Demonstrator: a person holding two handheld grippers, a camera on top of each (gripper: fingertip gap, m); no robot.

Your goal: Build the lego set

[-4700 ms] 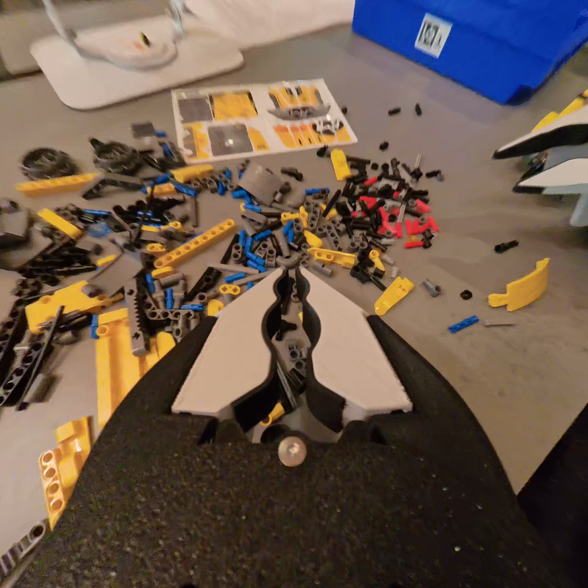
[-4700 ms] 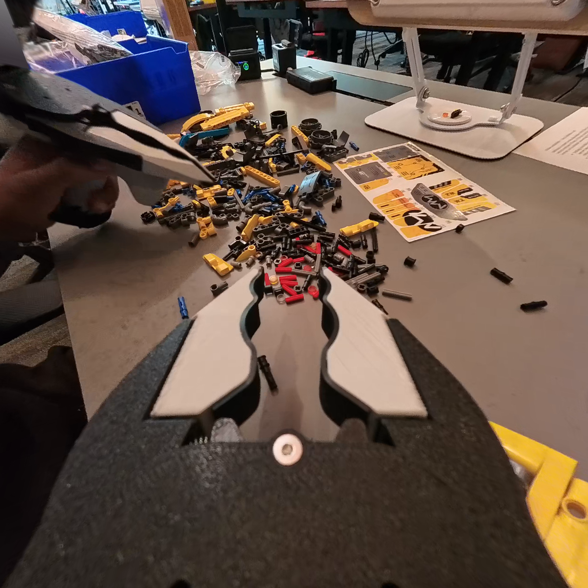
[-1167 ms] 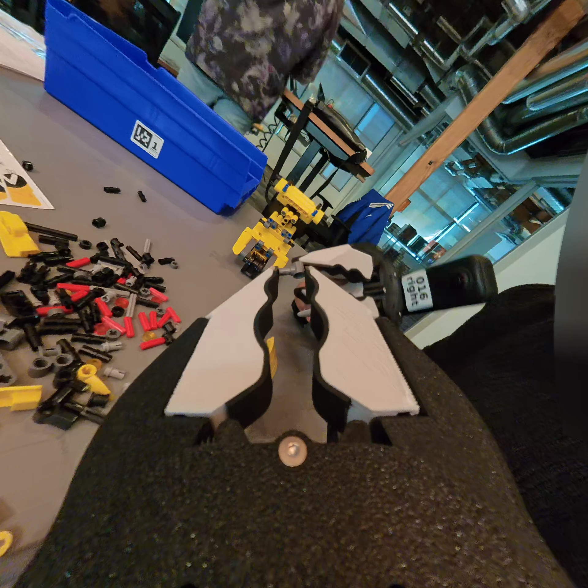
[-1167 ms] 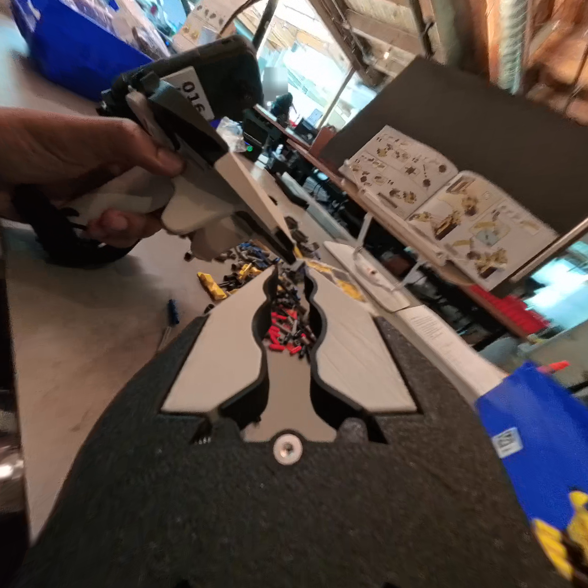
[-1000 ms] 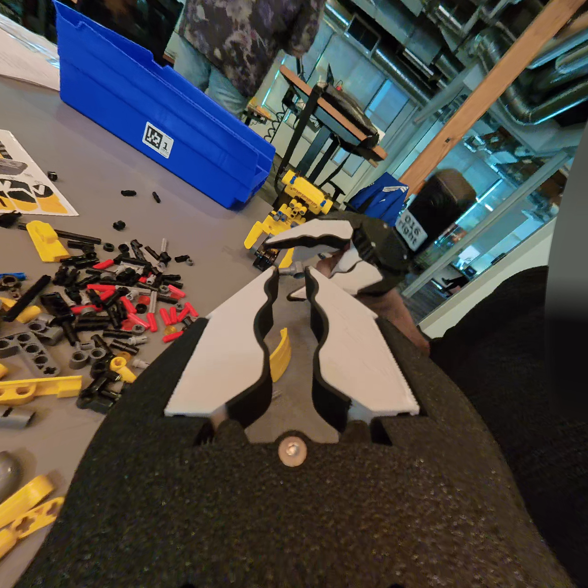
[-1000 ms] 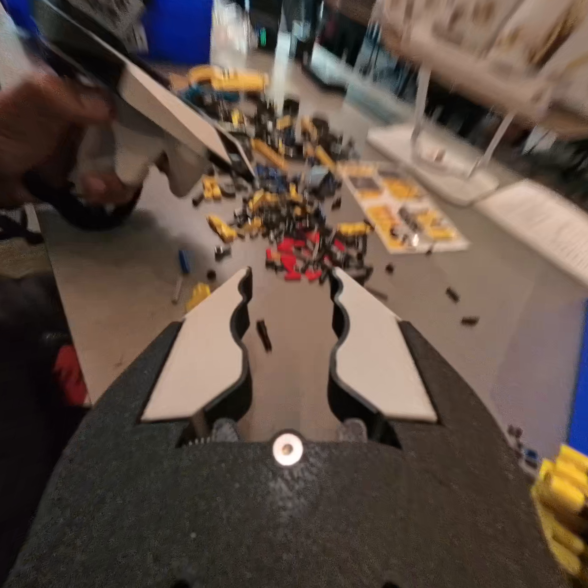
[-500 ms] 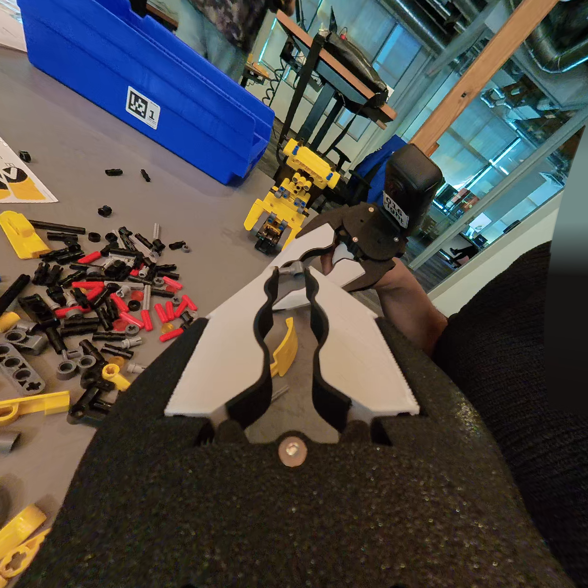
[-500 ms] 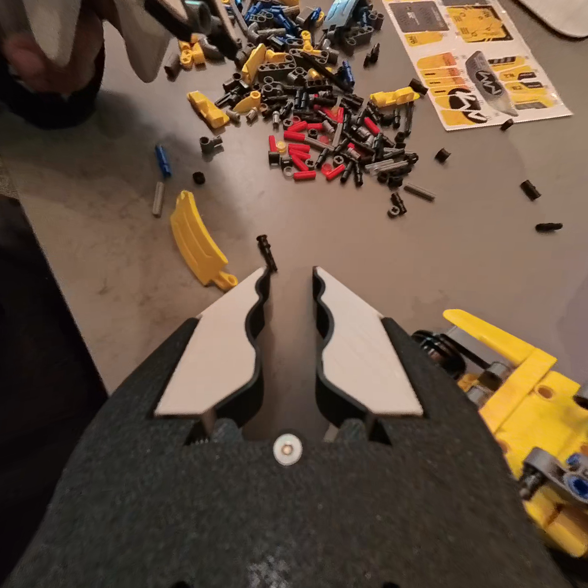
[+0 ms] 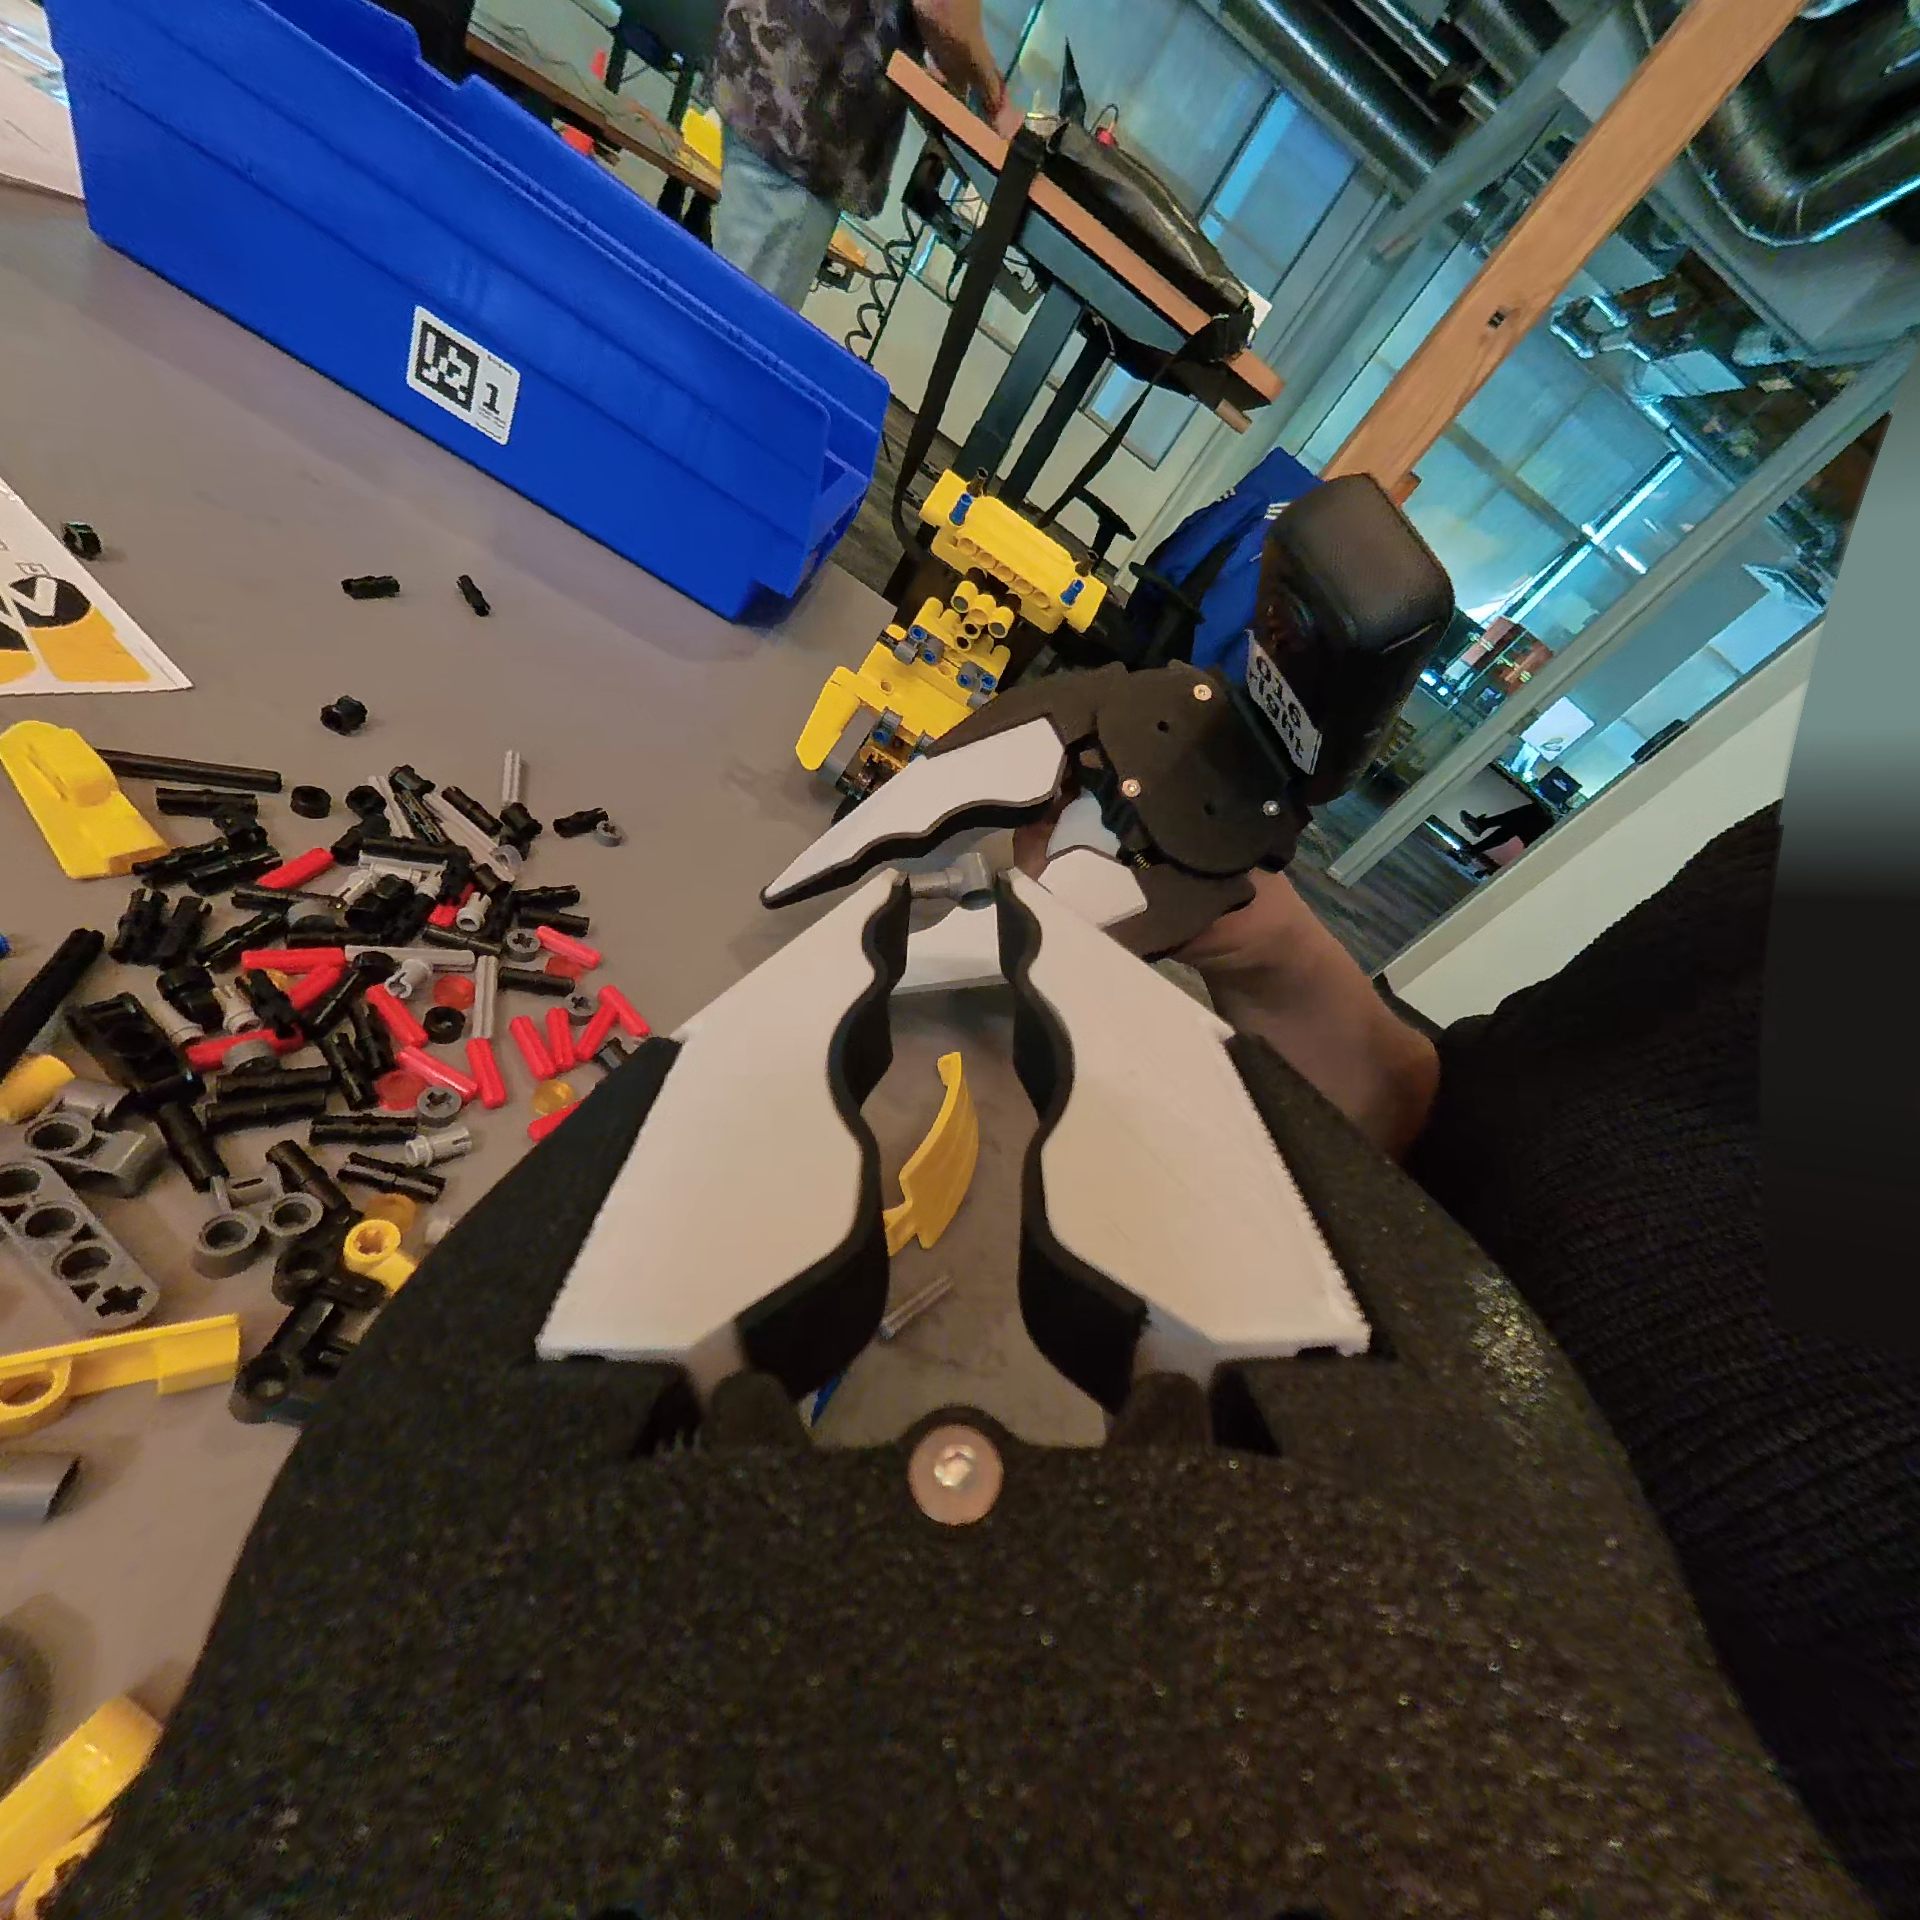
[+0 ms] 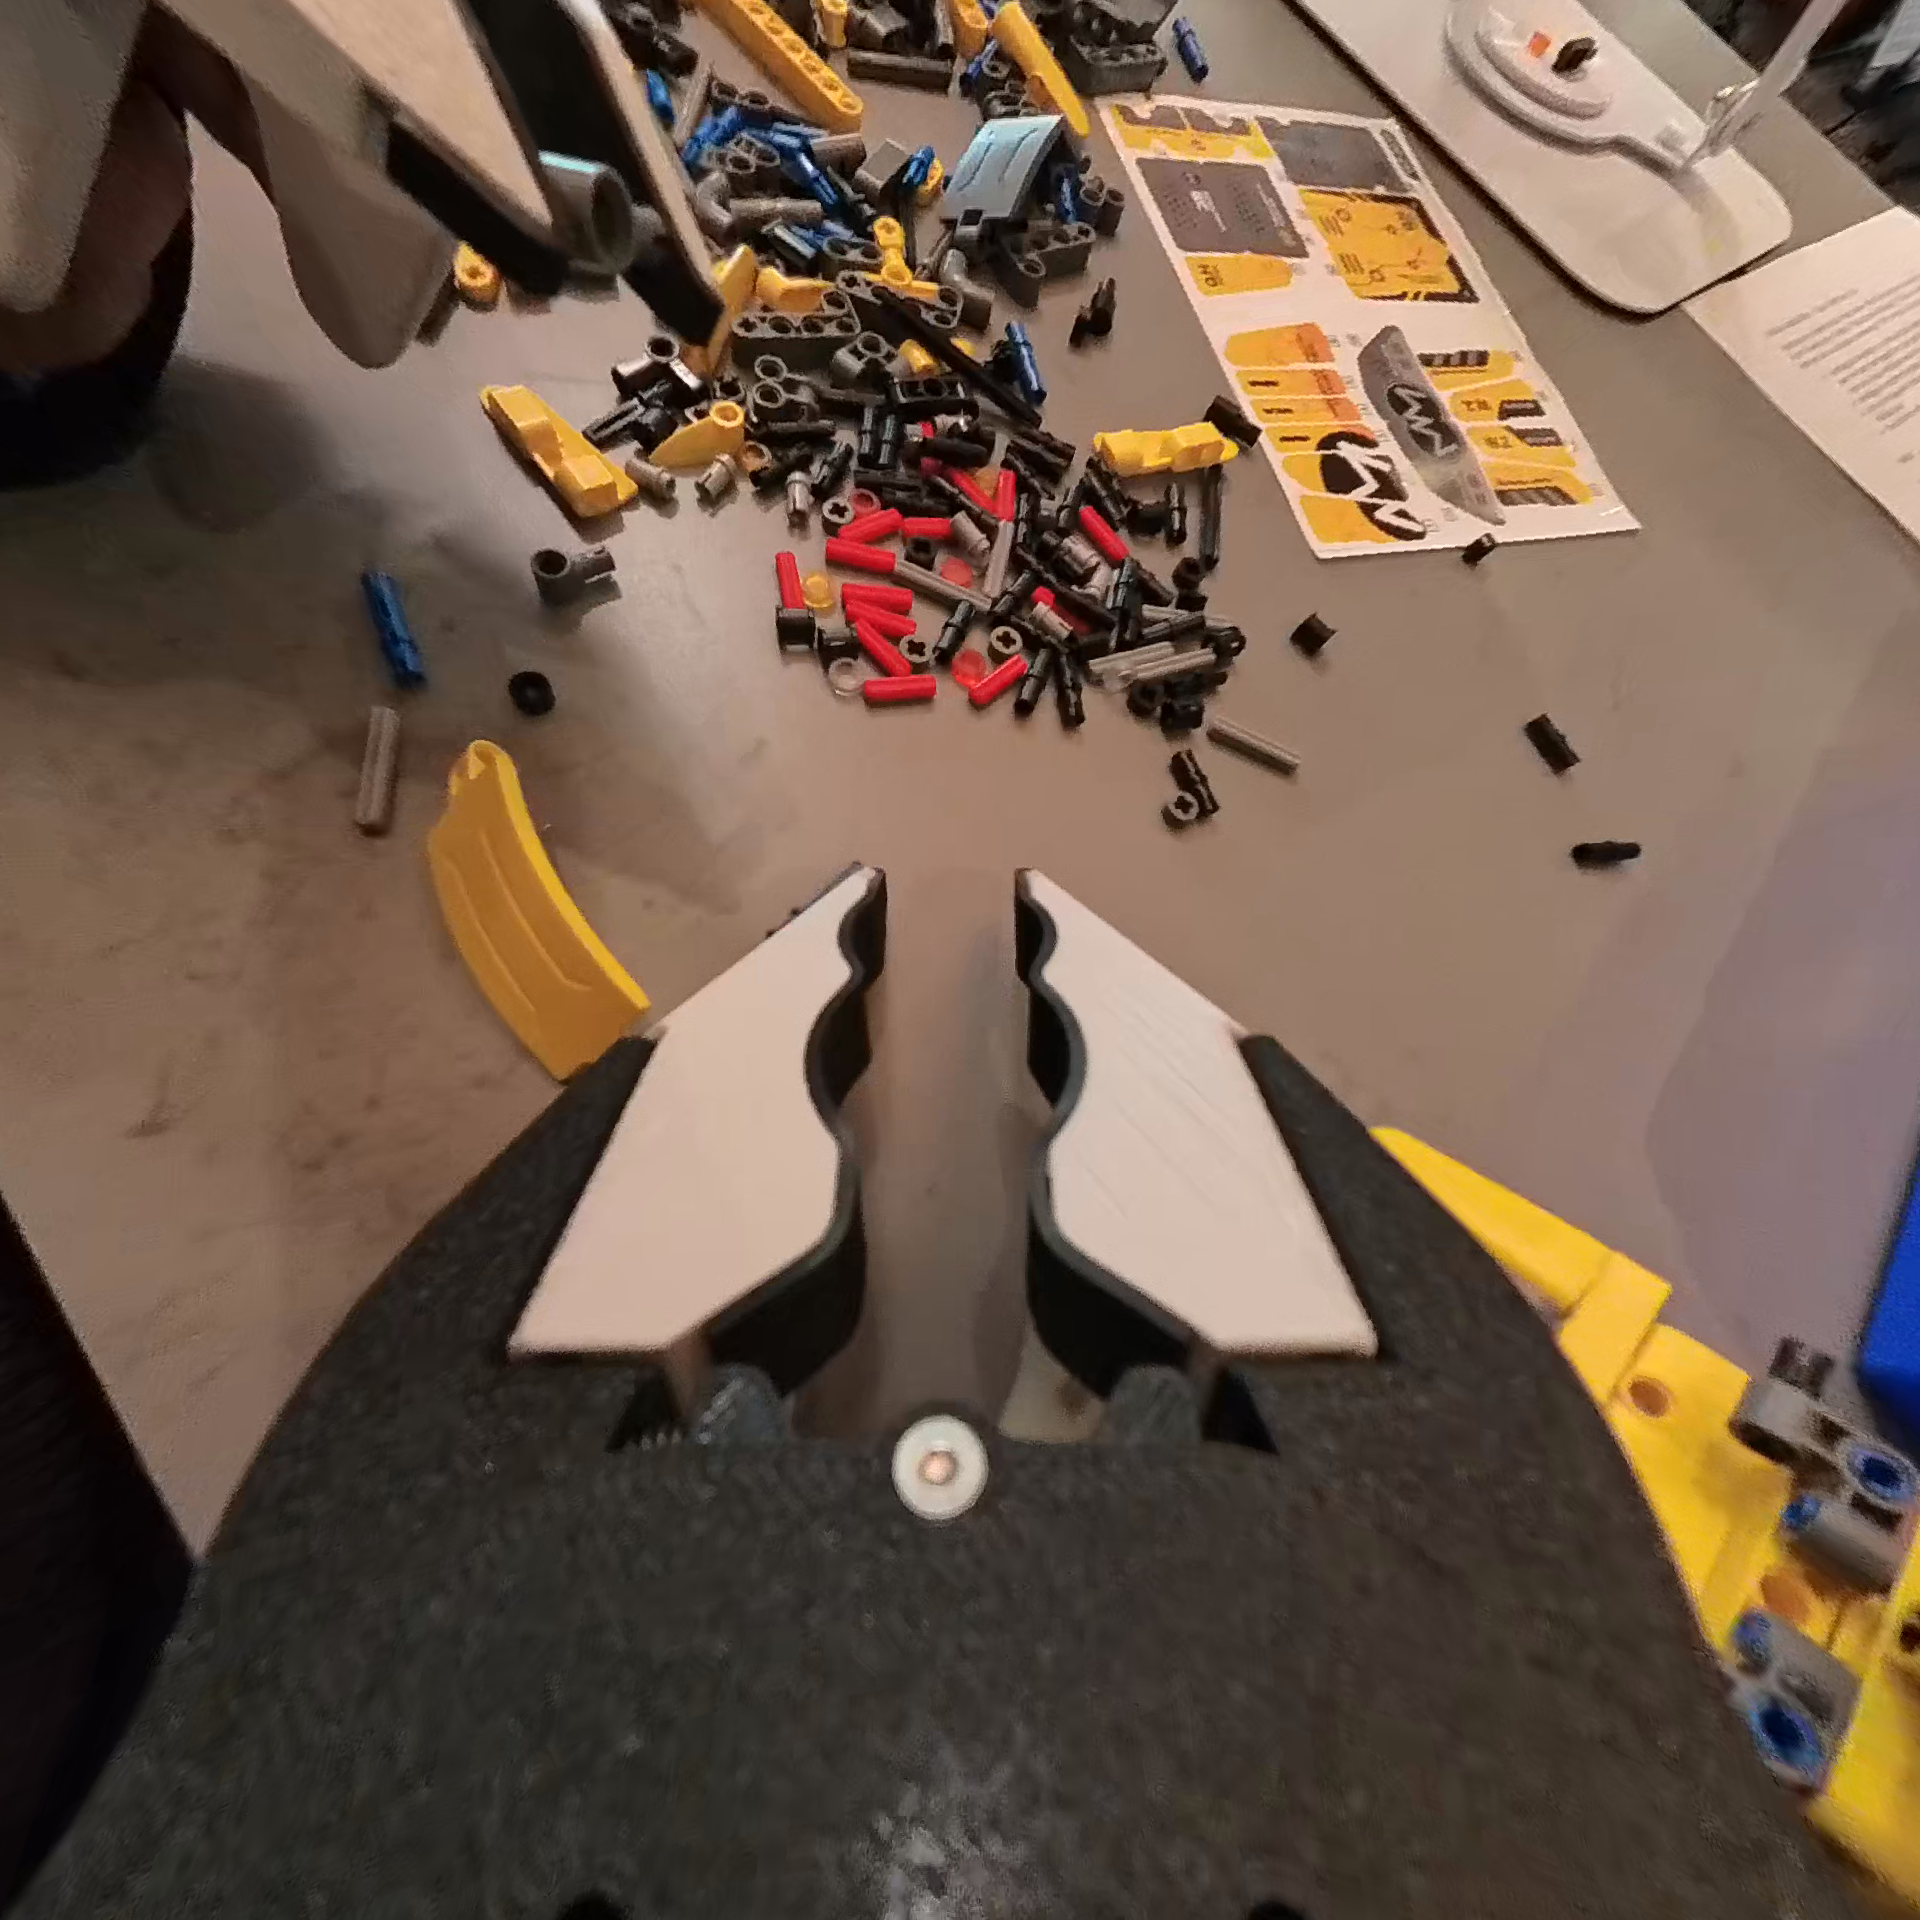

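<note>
My left gripper (image 9: 948,888) is shut on a small grey connector (image 9: 948,883) and holds it up above the grey table (image 9: 644,665). It also shows at the top left of the right wrist view, with the connector (image 10: 603,218) in its tips. My right gripper (image 10: 948,883) is open and empty, low over bare table next to a yellow curved panel (image 10: 509,914). One of its fingers (image 9: 935,800) shows just beyond my left fingertips. A partly built yellow model (image 9: 956,644) stands at the table's edge, close to the right gripper (image 10: 1662,1403).
A pile of red, black and grey pins (image 10: 987,582) lies ahead, with yellow and blue pieces behind it. A sticker sheet (image 10: 1371,312), a white stand base (image 10: 1610,156) and a paper sheet (image 10: 1849,343) lie at the right. A blue bin (image 9: 416,260) stands at the back. The left gripper's tips are roughly 10 cm from the right gripper's.
The left gripper has risen from the pile with the grey connector. In the last half second the right gripper has moved forward, and the black pin at its tips is now out of sight.
</note>
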